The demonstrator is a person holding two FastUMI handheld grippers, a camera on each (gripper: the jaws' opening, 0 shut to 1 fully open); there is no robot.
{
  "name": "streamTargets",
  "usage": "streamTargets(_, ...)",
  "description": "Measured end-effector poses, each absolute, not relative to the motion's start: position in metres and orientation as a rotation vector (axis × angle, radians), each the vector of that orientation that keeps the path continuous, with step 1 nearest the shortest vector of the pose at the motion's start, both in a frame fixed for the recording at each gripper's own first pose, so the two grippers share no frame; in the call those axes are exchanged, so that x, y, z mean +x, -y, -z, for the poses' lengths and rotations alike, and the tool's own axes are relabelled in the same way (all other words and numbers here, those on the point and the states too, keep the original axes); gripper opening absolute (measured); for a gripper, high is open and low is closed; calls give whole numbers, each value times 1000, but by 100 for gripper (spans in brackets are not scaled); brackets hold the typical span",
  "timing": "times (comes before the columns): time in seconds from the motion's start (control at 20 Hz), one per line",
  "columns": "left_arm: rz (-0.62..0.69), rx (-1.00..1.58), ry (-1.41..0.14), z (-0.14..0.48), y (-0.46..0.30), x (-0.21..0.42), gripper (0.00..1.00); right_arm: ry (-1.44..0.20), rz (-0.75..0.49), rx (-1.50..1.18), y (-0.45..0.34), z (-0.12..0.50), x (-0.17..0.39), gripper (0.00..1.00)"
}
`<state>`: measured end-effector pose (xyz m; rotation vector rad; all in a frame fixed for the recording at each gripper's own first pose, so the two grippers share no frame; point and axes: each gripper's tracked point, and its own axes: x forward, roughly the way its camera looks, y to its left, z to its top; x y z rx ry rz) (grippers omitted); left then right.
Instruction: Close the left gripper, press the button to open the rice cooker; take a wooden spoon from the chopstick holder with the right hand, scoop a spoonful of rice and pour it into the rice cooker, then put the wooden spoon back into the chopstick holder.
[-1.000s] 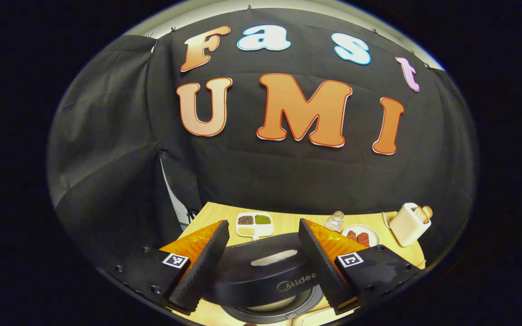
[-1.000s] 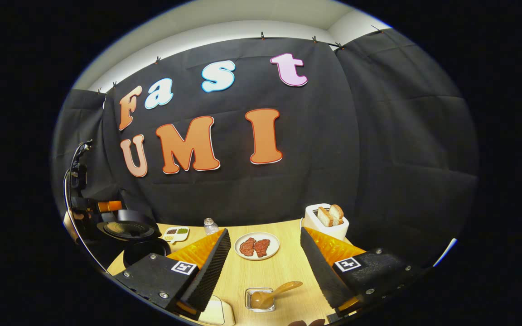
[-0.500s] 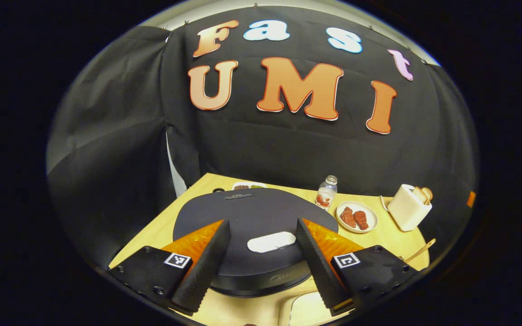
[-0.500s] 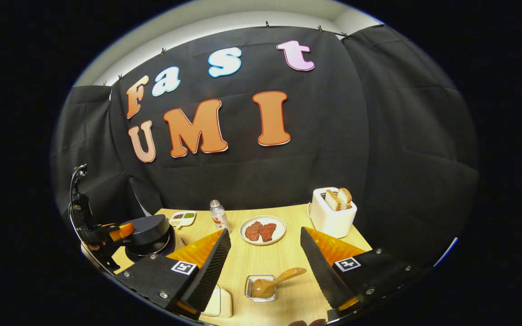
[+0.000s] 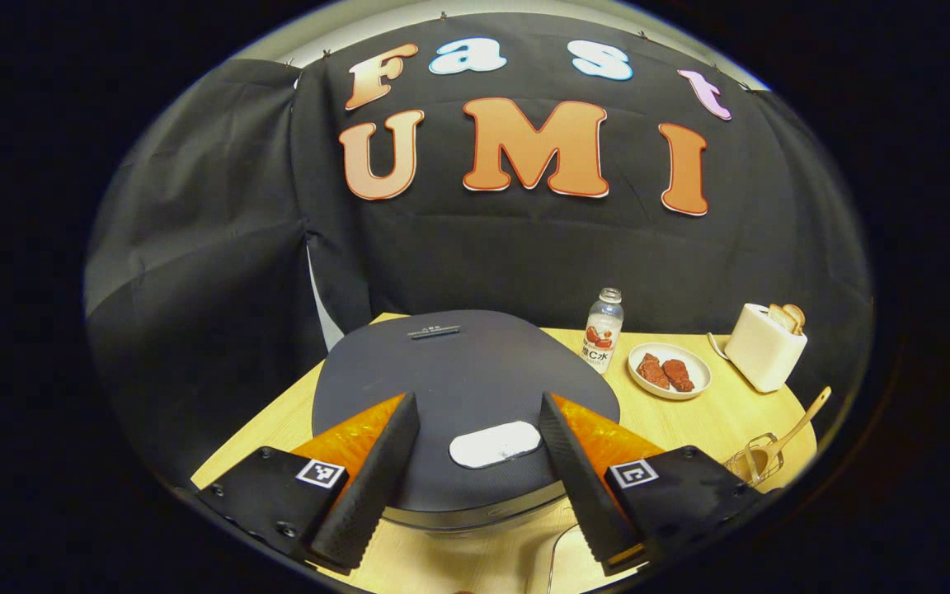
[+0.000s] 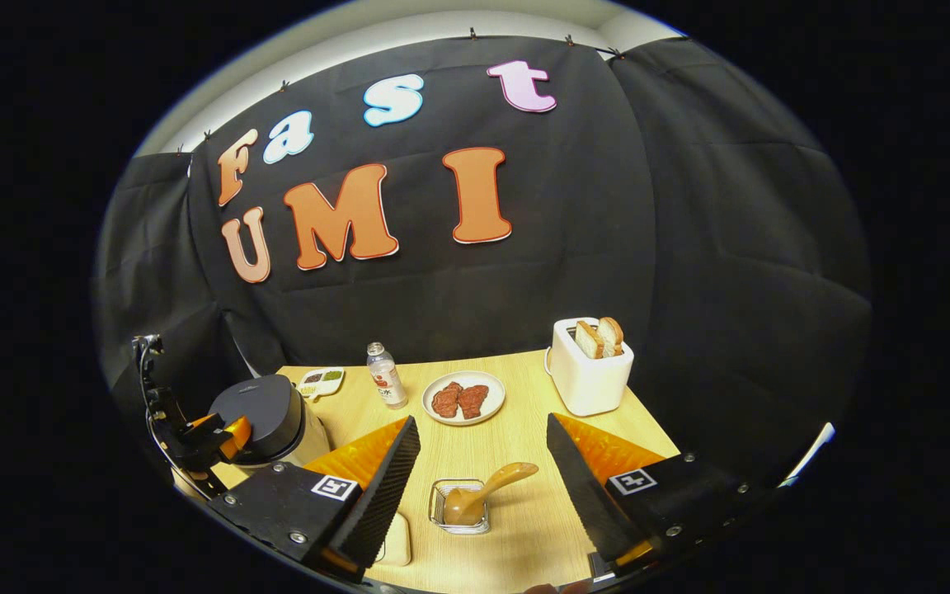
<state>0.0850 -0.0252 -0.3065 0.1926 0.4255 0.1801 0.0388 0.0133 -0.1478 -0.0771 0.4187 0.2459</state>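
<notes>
The rice cooker (image 5: 458,371) stands with its dark lid down; a white oval button (image 5: 495,444) sits at the lid's near edge. My left gripper (image 5: 477,406) is open just over the lid, one finger on each side of the button. The right gripper view shows that cooker (image 6: 265,412) at the far left with the left gripper (image 6: 213,437) at its near side. The wooden spoon (image 6: 487,487) leans in the wire chopstick holder (image 6: 460,505), bowl end down. My right gripper (image 6: 482,422) is open above and behind it, holding nothing. The left gripper view has the spoon (image 5: 801,417) at the far right.
On the wooden table (image 6: 516,421) stand a small bottle (image 6: 384,375), a plate of meat (image 6: 463,398), a white toaster with bread (image 6: 589,367) and a divided tray of grains (image 6: 320,381). A pale box (image 6: 397,540) lies beside the holder.
The cooker's lid has swung down from raised to shut, and my left gripper has come down with it. My right gripper stayed open over the spoon holder.
</notes>
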Motion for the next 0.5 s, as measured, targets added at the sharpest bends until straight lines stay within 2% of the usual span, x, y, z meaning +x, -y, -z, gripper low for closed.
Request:
streamTargets(0.2,-172,213,-410,303,26,88,100,-425,-251,-92,-16,151,36,95)
streamTargets(0.4,-162,198,-503,297,24,86,98,-400,-244,-99,-15,140,41,95)
streamTargets(0.5,-143,152,-493,275,32,87,99,-377,-237,-101,-15,131,45,95)
